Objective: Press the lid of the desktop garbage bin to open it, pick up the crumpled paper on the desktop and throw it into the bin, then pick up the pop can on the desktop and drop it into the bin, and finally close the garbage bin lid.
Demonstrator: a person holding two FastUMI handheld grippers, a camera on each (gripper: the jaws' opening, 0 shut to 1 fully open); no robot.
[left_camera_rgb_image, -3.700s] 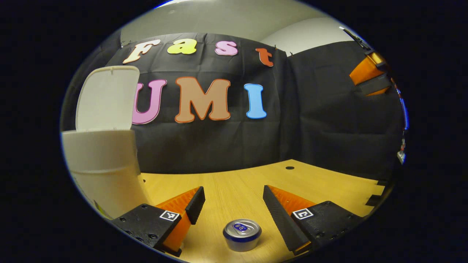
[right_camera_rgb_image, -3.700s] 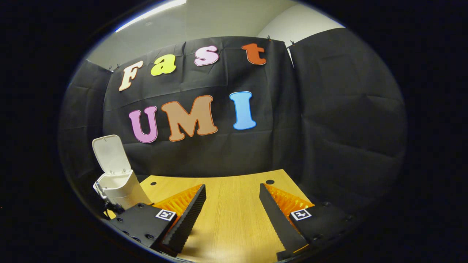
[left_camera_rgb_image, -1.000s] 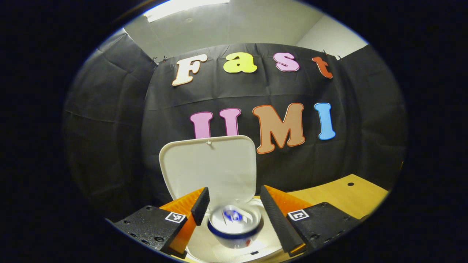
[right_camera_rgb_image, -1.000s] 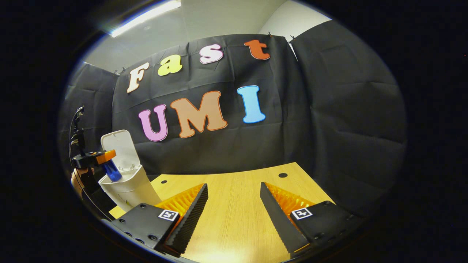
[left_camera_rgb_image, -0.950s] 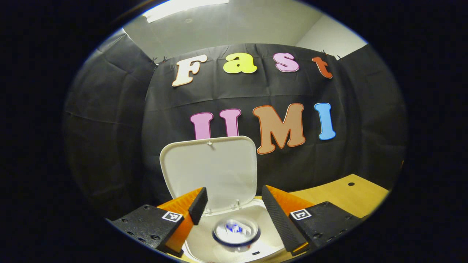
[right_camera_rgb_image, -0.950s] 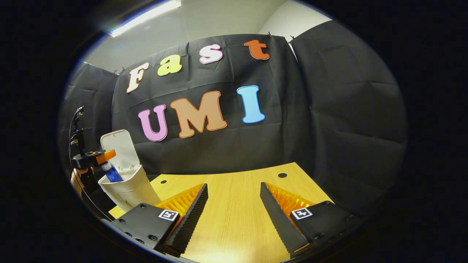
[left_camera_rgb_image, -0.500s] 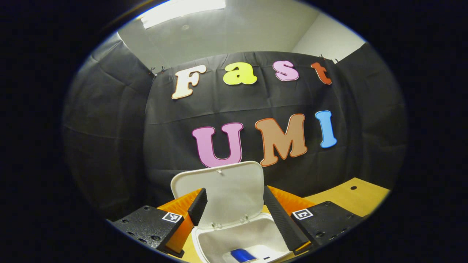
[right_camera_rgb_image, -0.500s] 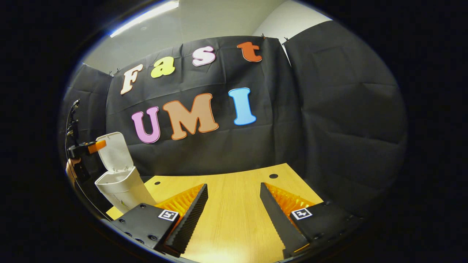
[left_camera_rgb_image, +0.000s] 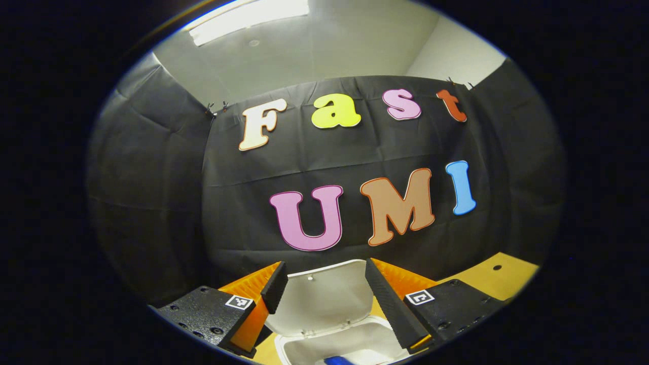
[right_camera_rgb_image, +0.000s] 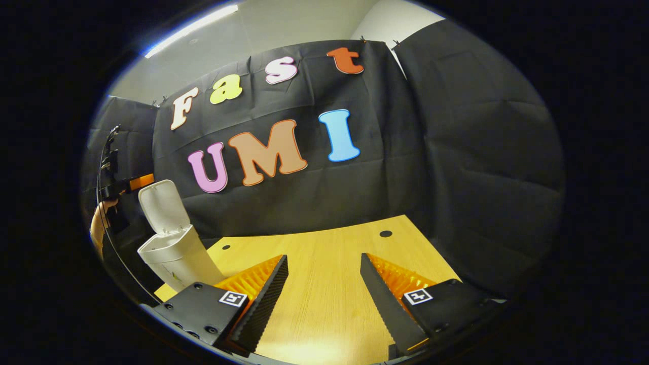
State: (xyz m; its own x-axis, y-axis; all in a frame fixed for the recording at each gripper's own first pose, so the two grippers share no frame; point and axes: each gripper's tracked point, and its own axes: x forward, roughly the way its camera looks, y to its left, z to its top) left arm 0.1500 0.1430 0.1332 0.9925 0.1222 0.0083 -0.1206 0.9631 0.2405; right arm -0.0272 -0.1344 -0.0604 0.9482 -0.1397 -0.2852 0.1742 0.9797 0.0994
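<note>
The white bin (left_camera_rgb_image: 350, 342) stands just below my left gripper (left_camera_rgb_image: 324, 284), its lid (left_camera_rgb_image: 324, 299) raised upright. A sliver of the blue pop can (left_camera_rgb_image: 338, 360) lies inside it. My left gripper is open and empty, held above the bin's mouth. In the right gripper view the same bin (right_camera_rgb_image: 175, 261) stands at the table's far left with its lid (right_camera_rgb_image: 159, 203) up, and the left gripper (right_camera_rgb_image: 129, 185) hangs just above that lid, held by a hand (right_camera_rgb_image: 99, 225). My right gripper (right_camera_rgb_image: 322, 284) is open over the wooden table (right_camera_rgb_image: 324, 253), nothing between its fingers.
The wooden table (left_camera_rgb_image: 502, 276) runs to the right of the bin. Two small dark holes (right_camera_rgb_image: 385, 233) sit near its back edge. Black cloth walls close in the back and the right side.
The can dropped from my left gripper into the bin. The left gripper has since risen above the bin and stays open. The right gripper only shifted slightly.
</note>
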